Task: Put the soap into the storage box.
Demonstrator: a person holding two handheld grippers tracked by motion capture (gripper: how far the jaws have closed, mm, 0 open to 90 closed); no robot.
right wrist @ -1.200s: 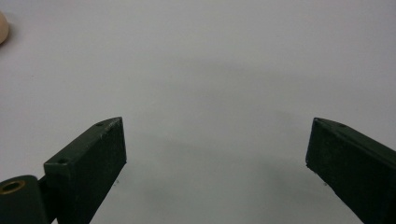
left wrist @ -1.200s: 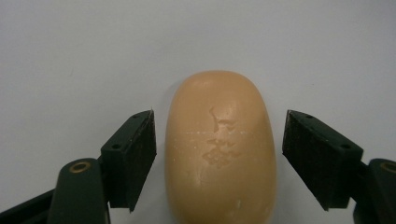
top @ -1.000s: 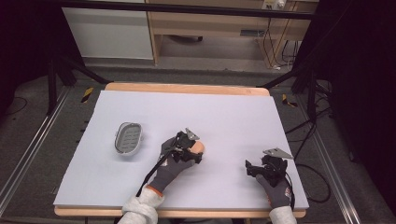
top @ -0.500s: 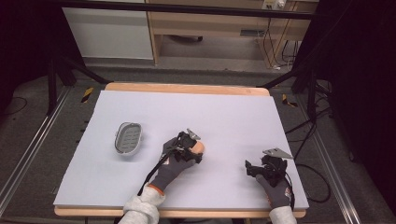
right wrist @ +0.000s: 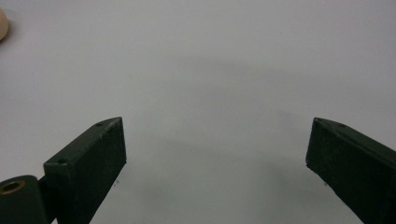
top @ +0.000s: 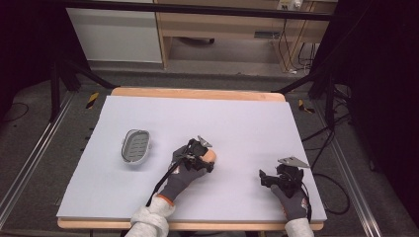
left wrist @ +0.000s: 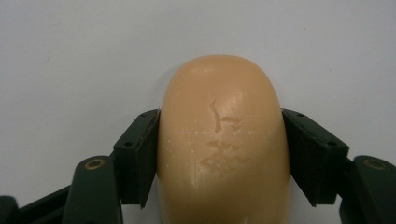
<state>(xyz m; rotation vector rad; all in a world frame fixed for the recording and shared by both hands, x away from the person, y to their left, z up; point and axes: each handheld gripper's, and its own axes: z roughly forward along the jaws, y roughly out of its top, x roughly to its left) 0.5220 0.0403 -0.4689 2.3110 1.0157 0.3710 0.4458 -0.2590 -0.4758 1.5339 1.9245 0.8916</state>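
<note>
A tan oval bar of soap (left wrist: 223,140) lies on the white table, and my left gripper (left wrist: 219,161) is shut on it, one black jaw pressed to each side. In the high view the soap (top: 210,156) peeks out beyond the left gripper (top: 200,155) near the table's middle. A grey oval soap dish (top: 136,146) sits apart, to the left of that hand. My right gripper (top: 269,178) rests low at the front right, its jaws wide open over bare table (right wrist: 215,154). A sliver of the soap (right wrist: 3,24) shows at that view's top left edge.
The white table top (top: 237,118) has a wooden rim along its far and near edges. Metal rails run along the floor on both sides, and cables hang by the right side. A wooden desk stands beyond the table.
</note>
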